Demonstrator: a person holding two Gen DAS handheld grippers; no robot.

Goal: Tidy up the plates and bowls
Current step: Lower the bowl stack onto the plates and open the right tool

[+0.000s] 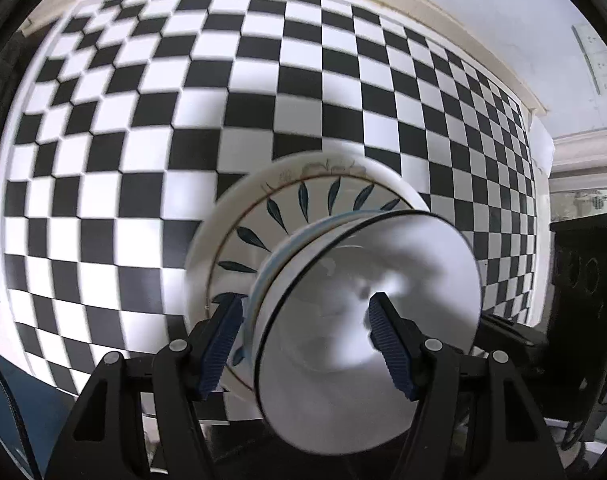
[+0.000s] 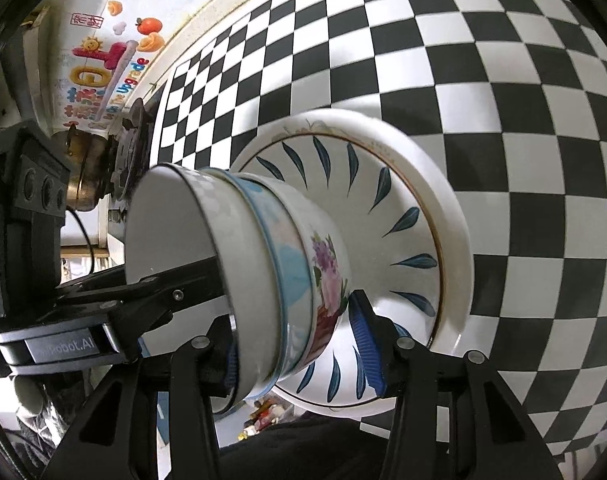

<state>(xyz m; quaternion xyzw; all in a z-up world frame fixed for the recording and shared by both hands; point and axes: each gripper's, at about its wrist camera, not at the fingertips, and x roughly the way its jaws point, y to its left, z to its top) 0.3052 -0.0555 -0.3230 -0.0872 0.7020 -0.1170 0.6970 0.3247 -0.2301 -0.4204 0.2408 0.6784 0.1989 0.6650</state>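
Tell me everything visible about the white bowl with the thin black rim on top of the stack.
The white bowl with the thin black rim is glossy, ceramic-looking and plain inside. It is nested uppermost in a stack, over a blue-patterned bowl and a floral bowl, all on a leaf-painted plate. The left gripper straddles its wall, one finger inside; whether it clamps is unclear. The right gripper brackets the stack's sides. The bowl appears empty and motion-blurred.

L claw (image 1: 303,322): jaws spread wide | R claw (image 2: 293,340): jaws spread wide, both level
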